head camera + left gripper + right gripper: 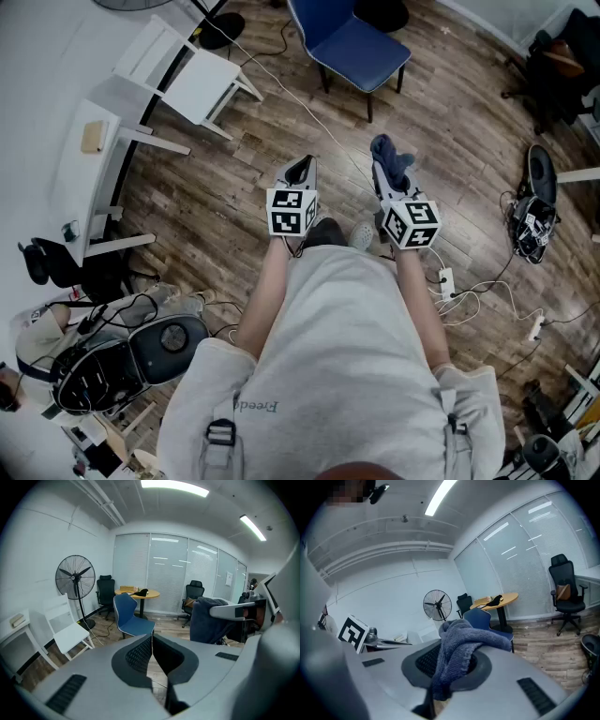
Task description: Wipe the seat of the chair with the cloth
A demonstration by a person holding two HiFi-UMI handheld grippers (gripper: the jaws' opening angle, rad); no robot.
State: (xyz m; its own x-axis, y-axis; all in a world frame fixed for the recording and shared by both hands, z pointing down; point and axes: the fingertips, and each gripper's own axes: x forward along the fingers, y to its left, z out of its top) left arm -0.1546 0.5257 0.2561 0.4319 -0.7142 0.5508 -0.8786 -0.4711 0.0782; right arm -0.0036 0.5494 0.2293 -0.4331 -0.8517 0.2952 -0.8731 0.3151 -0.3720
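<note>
A blue chair [354, 42] stands on the wooden floor ahead of me; it also shows in the left gripper view as the blue chair [131, 620] and, partly behind the cloth, as the blue chair [487, 619]. My right gripper [386, 169] is shut on a dark blue cloth [392, 159], which bunches over its jaws; the cloth [461, 651] fills the middle of the right gripper view. My left gripper [300, 172] is shut with nothing in it; its jaws meet at the left gripper [151, 646]. Both grippers hang well short of the chair.
A white chair [192, 75] and a white desk [89, 164] stand at the left. A round wooden table [137, 593], a standing fan [75, 577] and black office chairs [193, 595] sit by the glass wall. Cables and a power strip [447, 281] lie on the floor at the right.
</note>
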